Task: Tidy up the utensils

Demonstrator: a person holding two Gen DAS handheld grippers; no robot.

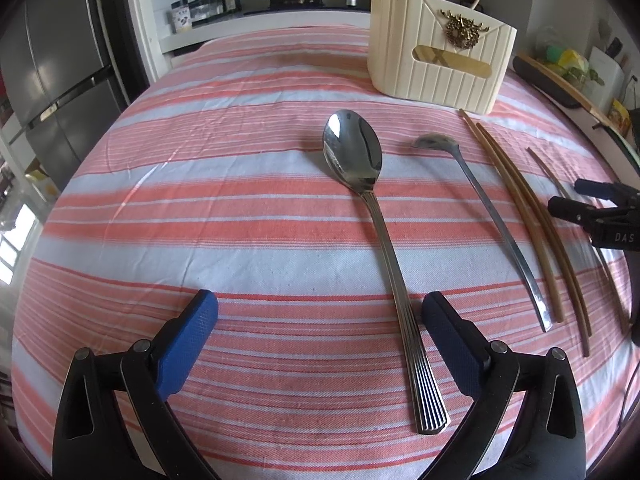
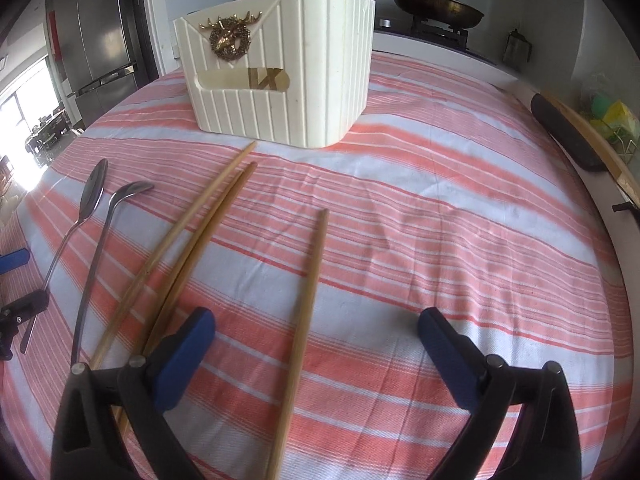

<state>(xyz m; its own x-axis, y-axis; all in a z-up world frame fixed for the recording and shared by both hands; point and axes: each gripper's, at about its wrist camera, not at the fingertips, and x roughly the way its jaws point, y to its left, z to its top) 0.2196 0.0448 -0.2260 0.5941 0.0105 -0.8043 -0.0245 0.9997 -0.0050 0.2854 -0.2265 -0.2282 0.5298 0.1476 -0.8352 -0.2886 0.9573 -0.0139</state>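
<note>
Utensils lie loose on the striped desk, both grippers empty and wide open.

From the left: the left gripper (image 1: 320, 316) hovers with jaws spread over the handle of the large ribbed steel spoon (image 1: 372, 216), then the smaller steel spoon (image 1: 480, 208), a pair of brown bamboo chopsticks (image 2: 188, 248), and a single chopstick (image 2: 308, 308) between the right gripper's (image 2: 316, 332) parted jaws. The cream ribbed holder box (image 2: 280, 76) behind already holds some sticks; five pieces seem left. Nothing blocks the way.
</note>
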